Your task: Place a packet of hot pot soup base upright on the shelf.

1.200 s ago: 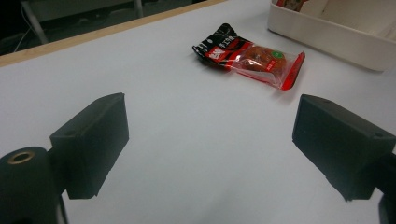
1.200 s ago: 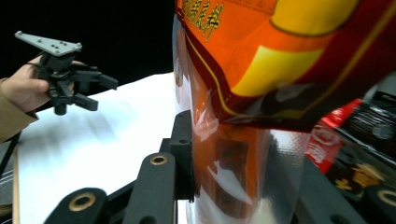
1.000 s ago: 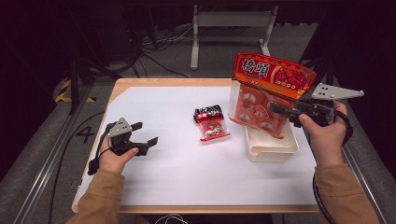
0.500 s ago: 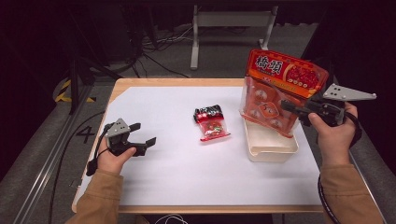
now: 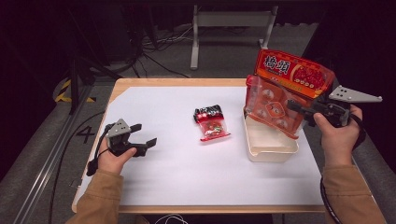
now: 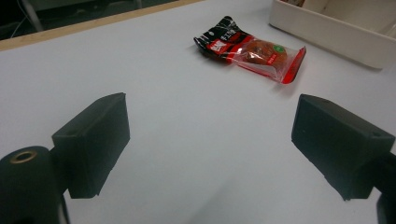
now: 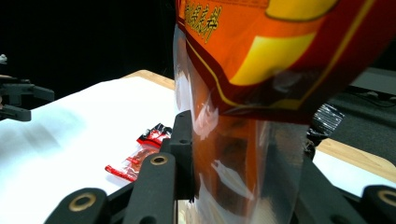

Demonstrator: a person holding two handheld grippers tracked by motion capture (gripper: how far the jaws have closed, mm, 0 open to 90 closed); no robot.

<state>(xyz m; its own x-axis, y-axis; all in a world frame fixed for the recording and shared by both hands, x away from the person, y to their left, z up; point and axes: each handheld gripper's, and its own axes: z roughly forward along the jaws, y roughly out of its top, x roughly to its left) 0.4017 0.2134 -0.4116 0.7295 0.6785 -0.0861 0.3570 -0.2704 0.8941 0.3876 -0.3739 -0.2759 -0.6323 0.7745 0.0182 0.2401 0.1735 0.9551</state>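
Note:
A large red snack bag (image 5: 285, 88) with a clear lower half hangs tilted over the white bin (image 5: 271, 147), its lower edge dipping inside. My right gripper (image 5: 296, 106) is shut on the bag's right side; in the right gripper view the clear film (image 7: 233, 154) is pinched between the jaws of the right gripper (image 7: 243, 154). A small red and black snack packet (image 5: 211, 122) lies flat mid-table. My left gripper (image 5: 144, 135) rests at the left, open and holding nothing. In the left gripper view the small packet (image 6: 252, 49) lies well beyond the left gripper (image 6: 210, 149).
A white sheet (image 5: 177, 172) covers the wooden table, whose edge (image 5: 187, 81) shows at the back. The bin's wall (image 6: 336, 28) stands just right of the small packet. Dark floor with cables and a metal stand (image 5: 229, 23) lies behind the table.
My right gripper has carried the large bag a little to the right and slightly lower over the bin. The left gripper and the small packet have stayed put.

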